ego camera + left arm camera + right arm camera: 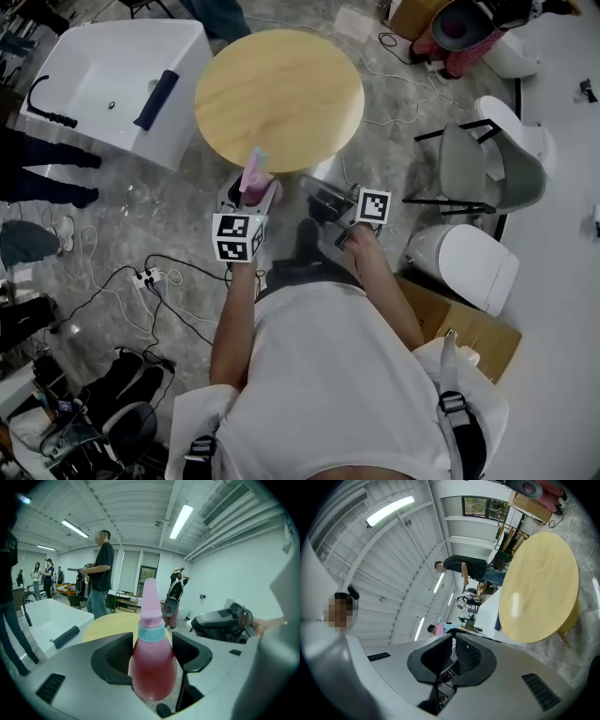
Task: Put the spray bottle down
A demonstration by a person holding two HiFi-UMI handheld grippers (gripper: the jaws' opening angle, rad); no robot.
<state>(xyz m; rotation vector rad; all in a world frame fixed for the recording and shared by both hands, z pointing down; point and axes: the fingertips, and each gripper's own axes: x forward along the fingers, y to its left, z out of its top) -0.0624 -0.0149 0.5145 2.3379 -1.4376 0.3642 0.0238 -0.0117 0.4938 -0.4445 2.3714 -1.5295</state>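
Just short of the near rim of the round bench (281, 84), found the spray bottle (253, 176) upright in the left hand-held gripper (251, 187), clear of the bench top. Logged both jaws clamped on the red body, with the pink nozzle and pale blue collar standing above them. Cannot see the bottle's base, cut off behind the gripper housing in the left gripper view. From the head view, only the pink top to make out. Just to the right, noted the right hand-held gripper (314, 187), jaws pressed together on nothing. Far left, a white bathtub (112, 84).
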